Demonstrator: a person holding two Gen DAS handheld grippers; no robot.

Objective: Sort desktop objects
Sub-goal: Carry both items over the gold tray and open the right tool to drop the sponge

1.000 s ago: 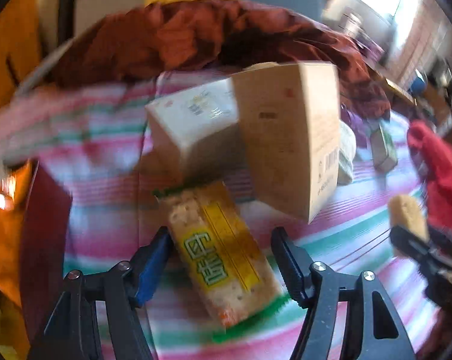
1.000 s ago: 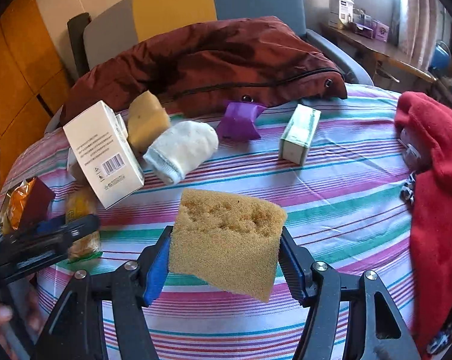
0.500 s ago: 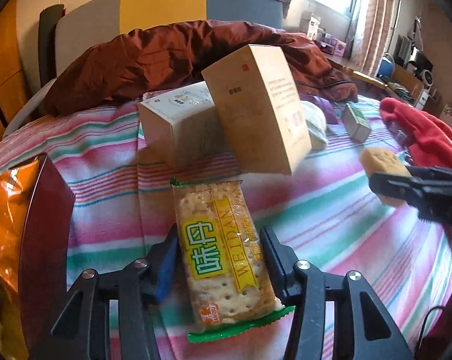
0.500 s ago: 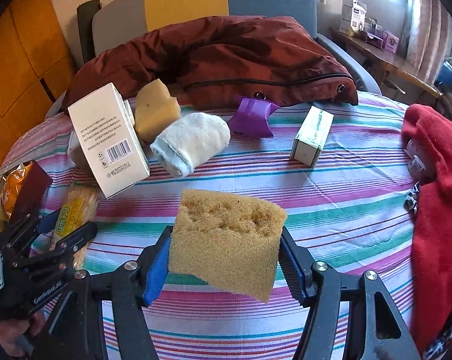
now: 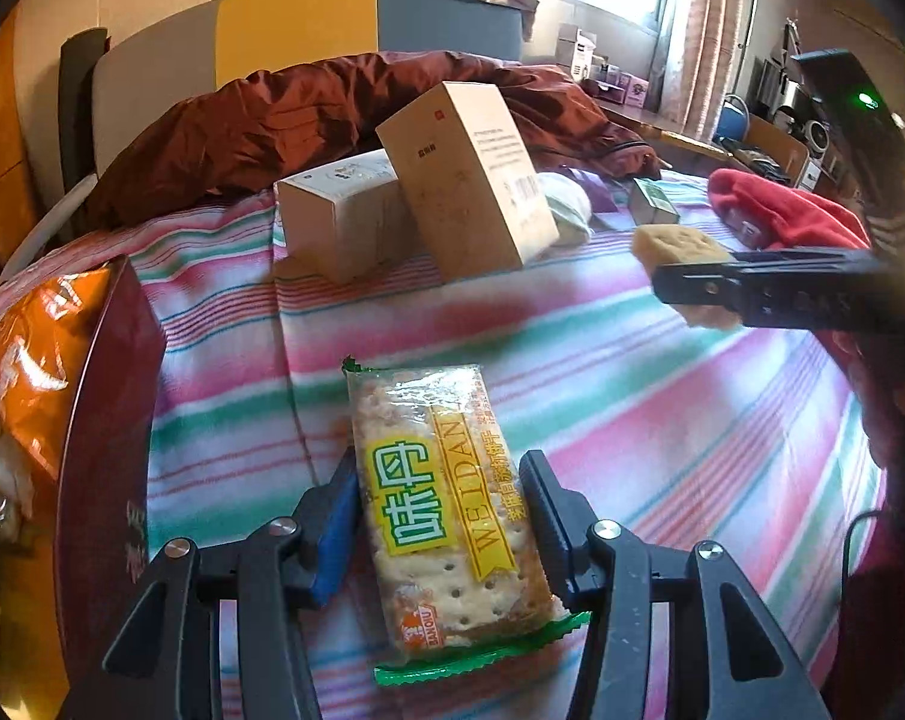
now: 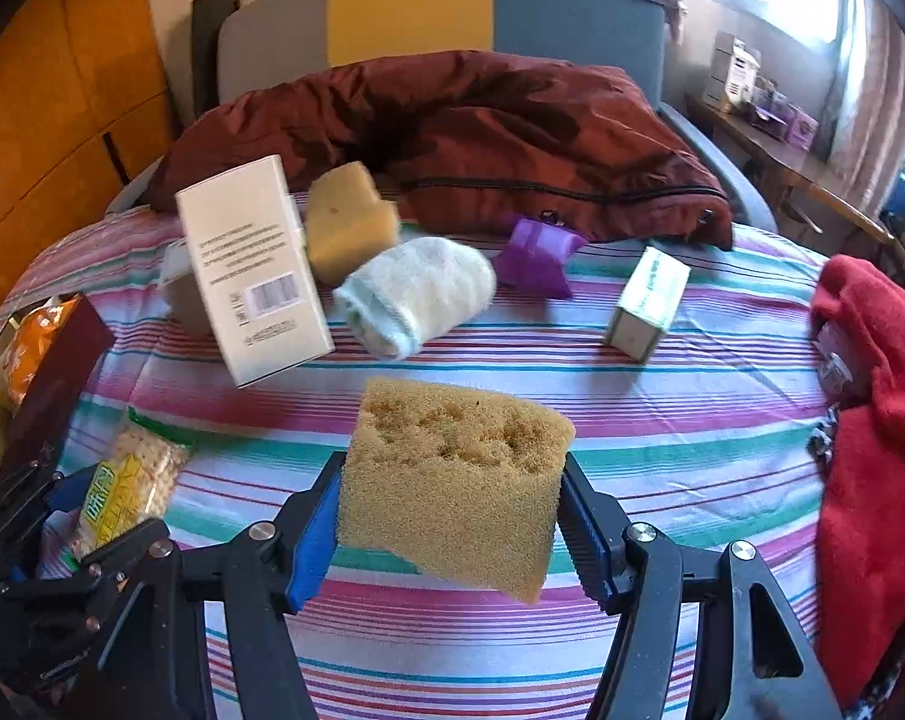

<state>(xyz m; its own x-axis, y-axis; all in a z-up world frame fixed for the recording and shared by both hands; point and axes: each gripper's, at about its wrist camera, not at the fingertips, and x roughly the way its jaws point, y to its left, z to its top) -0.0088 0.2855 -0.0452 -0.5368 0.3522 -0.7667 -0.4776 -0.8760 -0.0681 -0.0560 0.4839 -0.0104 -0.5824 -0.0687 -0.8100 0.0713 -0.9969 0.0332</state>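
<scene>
A clear packet of crackers [image 5: 422, 420] with a yellow-green label lies lengthwise between the fingers of my left gripper [image 5: 440, 510], over the striped tablecloth [image 5: 632, 420]. Both blue pads press its long sides, so the gripper is shut on it. The right wrist view shows the same packet [image 6: 128, 480] and left gripper [image 6: 62, 516] at the lower left. My right gripper [image 6: 449, 516] is shut on a tan sponge [image 6: 452, 468], held above the cloth. From the left wrist view, that sponge [image 5: 674, 246] and the right gripper [image 5: 752, 288] appear at the right.
A tall beige box [image 6: 254, 264] leans on a white box [image 5: 338, 210]. Behind lie a second sponge [image 6: 347, 222], a rolled white sock [image 6: 419, 294], a purple pouch [image 6: 536, 258] and a small green-white box [image 6: 647, 300]. Red cloth [image 6: 872, 420] right, maroon jacket [image 6: 452, 132] behind, orange snack bag [image 5: 26, 360] left.
The left gripper's jaws narrowed from wide apart onto the cracker packet, and its view swung so the boxes sit farther back. The right gripper kept hold of the sponge.
</scene>
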